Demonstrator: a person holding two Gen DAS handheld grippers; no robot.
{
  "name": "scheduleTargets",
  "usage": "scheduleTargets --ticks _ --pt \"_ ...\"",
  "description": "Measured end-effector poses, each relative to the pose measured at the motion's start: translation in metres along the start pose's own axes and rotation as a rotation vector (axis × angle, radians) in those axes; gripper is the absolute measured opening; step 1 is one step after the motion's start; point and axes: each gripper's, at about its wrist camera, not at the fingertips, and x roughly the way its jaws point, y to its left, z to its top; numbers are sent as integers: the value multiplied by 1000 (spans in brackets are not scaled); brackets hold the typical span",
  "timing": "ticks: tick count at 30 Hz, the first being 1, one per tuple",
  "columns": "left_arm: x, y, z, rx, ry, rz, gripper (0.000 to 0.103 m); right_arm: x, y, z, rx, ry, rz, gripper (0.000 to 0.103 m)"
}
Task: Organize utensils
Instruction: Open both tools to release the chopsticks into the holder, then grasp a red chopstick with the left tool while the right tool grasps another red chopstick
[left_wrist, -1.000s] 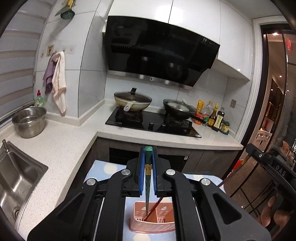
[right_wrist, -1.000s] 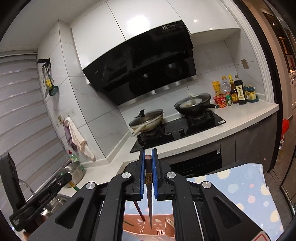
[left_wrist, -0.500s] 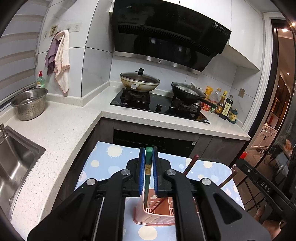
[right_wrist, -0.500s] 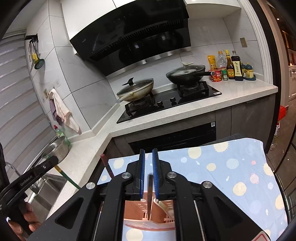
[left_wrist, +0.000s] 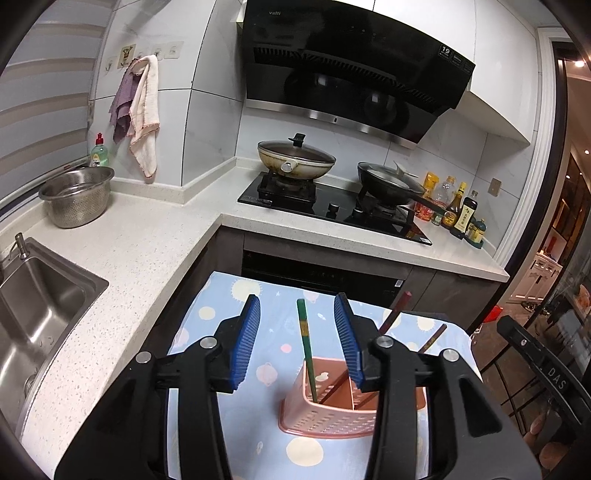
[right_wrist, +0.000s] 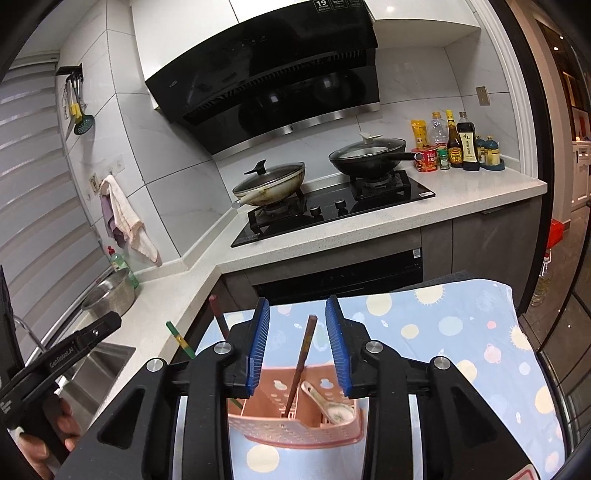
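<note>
Both tongs, left (left_wrist: 297, 345) & right (right_wrist: 300, 345), hung spread over the pink caddy (left_wrist: 325, 417) on the desk, green (left_wrist: 306, 350) & brown chopsticks (right_wrist: 301, 363) standing inside; drop step apparently done, next: withdraw, fetch another utensil.

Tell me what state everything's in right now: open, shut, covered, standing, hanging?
Left gripper: open, holding nothing.
Right gripper: open, holding nothing.
Green chopstick: standing tilted in the pink utensil basket.
Brown chopstick: leaning in the same basket.
Ceramic spoon: lying in the basket.
Cream wok: lid on.
Black pan: lid on.
Towels: hanging from hooks.
</note>
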Motion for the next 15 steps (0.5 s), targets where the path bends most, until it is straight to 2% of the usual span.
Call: scheduleTargets --ticks 6,15 --pt "-17 1 -26 13 35 4 40 -23 -2 -34 -33 60 -16 31" --pt "-47 7 -97 22 136 -3 40 -66 -15 -106 -36 183 -38 31"
